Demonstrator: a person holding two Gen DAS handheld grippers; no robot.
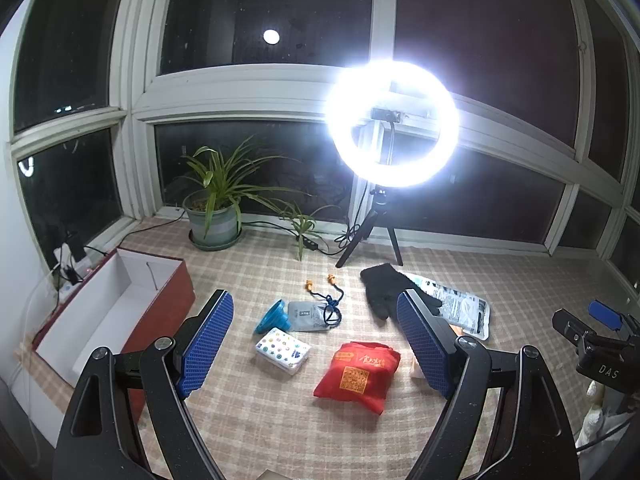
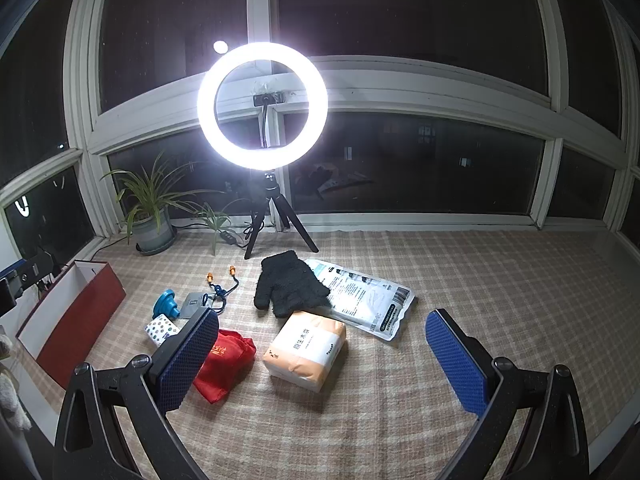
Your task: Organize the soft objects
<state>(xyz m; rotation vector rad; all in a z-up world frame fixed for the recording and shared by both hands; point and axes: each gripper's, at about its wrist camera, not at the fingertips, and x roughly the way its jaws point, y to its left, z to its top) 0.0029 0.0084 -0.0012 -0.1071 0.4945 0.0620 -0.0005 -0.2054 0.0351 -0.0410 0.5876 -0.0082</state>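
Both grippers' jaws apart above red bag (image 1: 357, 376); empty-handed

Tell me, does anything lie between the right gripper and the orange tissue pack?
Nothing visible does. The right gripper is open and the tissue pack lies on the cloth right ahead, between its fingers in this view. The red bag lies to its left, and the black glove touches its far edge.
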